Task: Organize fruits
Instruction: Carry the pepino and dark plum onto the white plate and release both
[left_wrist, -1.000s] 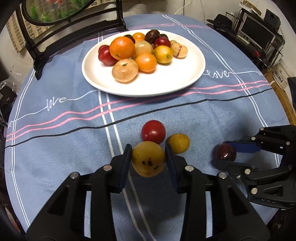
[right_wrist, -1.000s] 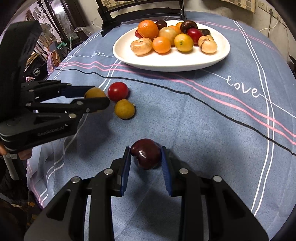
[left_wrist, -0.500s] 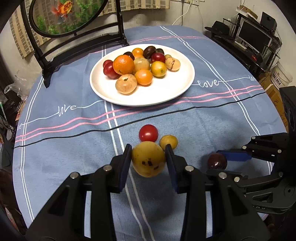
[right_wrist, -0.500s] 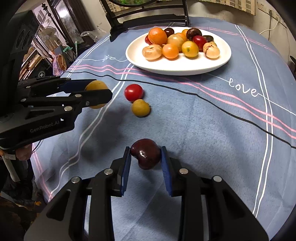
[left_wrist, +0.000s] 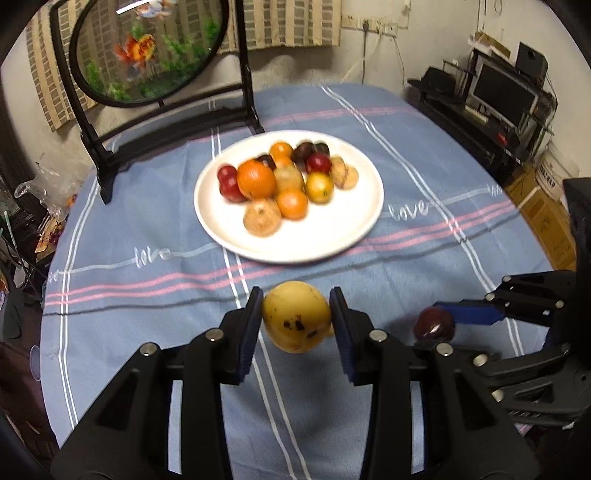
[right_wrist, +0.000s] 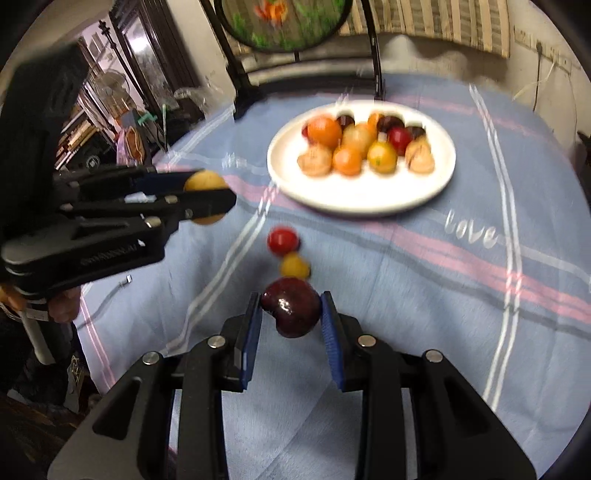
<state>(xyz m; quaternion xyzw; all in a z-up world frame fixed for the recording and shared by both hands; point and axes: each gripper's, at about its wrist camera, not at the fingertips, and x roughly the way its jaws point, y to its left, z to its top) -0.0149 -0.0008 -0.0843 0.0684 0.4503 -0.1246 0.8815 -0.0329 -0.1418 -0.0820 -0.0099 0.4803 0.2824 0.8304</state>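
the left gripper (left_wrist: 296, 320) has its jaws clamped on a yellow fruit (left_wrist: 296, 316) with dark spots on its skin; the fruit is held clear above the worktop (left_wrist: 147, 288), which is covered by a blue cloth with white and pink stripes. the right gripper (right_wrist: 290, 313) has its jaws clamped on a dark red fruit (right_wrist: 291, 312), likewise held off the cloth. in the left wrist view the right gripper sits to the right of the left one, with the dark red fruit visible between its blue pads. in the right wrist view the left gripper is on the left, gripped by a hand (right_wrist: 64, 304) at the lower left edge.

two loose fruits lie on the cloth near the right gripper: a small red fruit (right_wrist: 282, 240) and, just nearer, a small yellow fruit (right_wrist: 294, 266); the pair look to be touching, though blur prevents certainty.

a white plate (left_wrist: 332, 243) stands at the far middle of the worktop, carrying a cluster of orange, red, dark and tan fruits packed together toward its far half. the near half of the plate is bare. beyond the plate, at the far left edge, stands a black-framed round screen (left_wrist: 147, 48) showing a goldfish picture.
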